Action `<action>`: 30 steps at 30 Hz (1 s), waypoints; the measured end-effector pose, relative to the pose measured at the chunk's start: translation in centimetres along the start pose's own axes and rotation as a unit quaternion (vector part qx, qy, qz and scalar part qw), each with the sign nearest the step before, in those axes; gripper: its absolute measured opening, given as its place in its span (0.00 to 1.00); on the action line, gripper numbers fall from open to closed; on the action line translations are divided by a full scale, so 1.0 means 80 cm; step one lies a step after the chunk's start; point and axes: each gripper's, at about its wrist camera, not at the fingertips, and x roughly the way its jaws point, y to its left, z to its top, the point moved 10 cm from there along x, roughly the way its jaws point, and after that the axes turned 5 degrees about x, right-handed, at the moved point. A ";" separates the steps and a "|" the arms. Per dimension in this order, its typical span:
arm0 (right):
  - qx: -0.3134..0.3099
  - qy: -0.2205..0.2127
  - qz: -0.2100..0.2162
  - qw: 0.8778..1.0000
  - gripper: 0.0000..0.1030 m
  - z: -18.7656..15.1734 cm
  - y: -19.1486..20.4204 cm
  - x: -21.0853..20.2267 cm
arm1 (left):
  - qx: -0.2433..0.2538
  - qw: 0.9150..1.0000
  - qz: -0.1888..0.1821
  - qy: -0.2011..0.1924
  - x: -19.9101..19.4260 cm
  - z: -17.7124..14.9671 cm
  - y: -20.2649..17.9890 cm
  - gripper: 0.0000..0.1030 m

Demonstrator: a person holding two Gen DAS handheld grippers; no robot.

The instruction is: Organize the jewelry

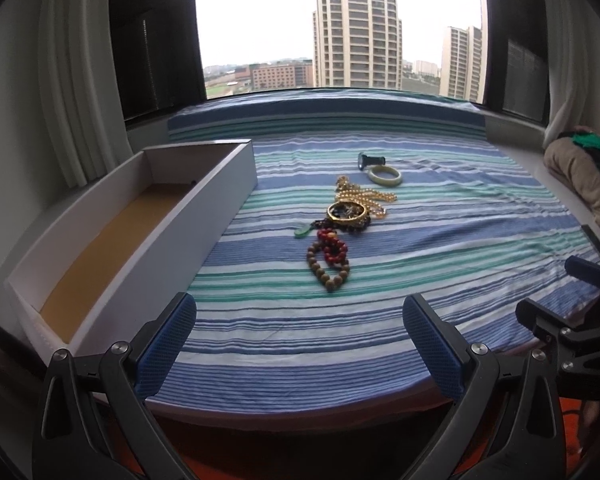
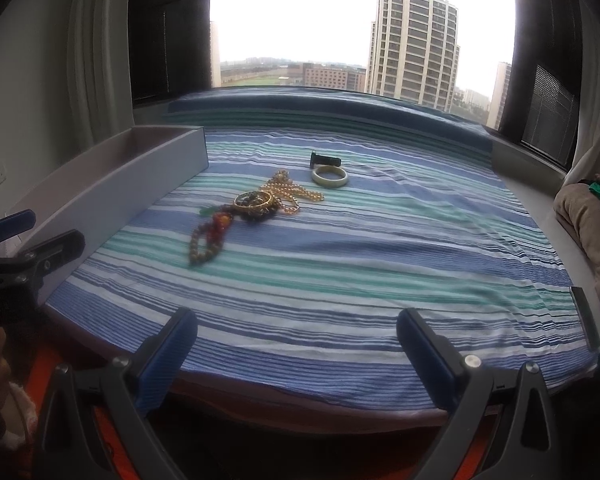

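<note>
A pile of jewelry lies mid-cloth: a brown bead bracelet [image 1: 327, 270] [image 2: 202, 246], a red bead bracelet [image 1: 333, 245], a gold bangle [image 1: 346, 212] [image 2: 253, 200], a pearl-gold necklace [image 1: 364, 196] [image 2: 292, 191], a pale jade bangle [image 1: 384, 176] [image 2: 329, 176] and a dark watch [image 1: 370, 159] [image 2: 325, 159]. A white open box [image 1: 224, 196] [image 2: 112, 190] with a tan floor stands at the left. My left gripper [image 1: 298, 344] is open, well short of the pile. My right gripper [image 2: 296, 350] is open too, at the near edge of the cloth. Neither holds anything.
The striped blue, green and white cloth [image 1: 440, 240] covers a window-seat cushion. A beige bundle with green fabric [image 1: 580, 176] lies at the right. A dark phone-like slab [image 2: 584, 312] rests on the right ledge. Curtains flank the window.
</note>
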 end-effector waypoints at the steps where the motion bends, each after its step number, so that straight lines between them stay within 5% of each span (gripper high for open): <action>1: 0.003 0.001 0.003 1.000 0.99 0.000 0.000 0.000 | 0.000 1.000 -0.005 0.000 0.000 -0.001 -0.001 1.00; 30: 0.009 -0.001 0.030 1.000 0.99 -0.004 0.000 0.004 | -0.021 0.999 0.009 0.050 0.021 -0.022 0.008 1.00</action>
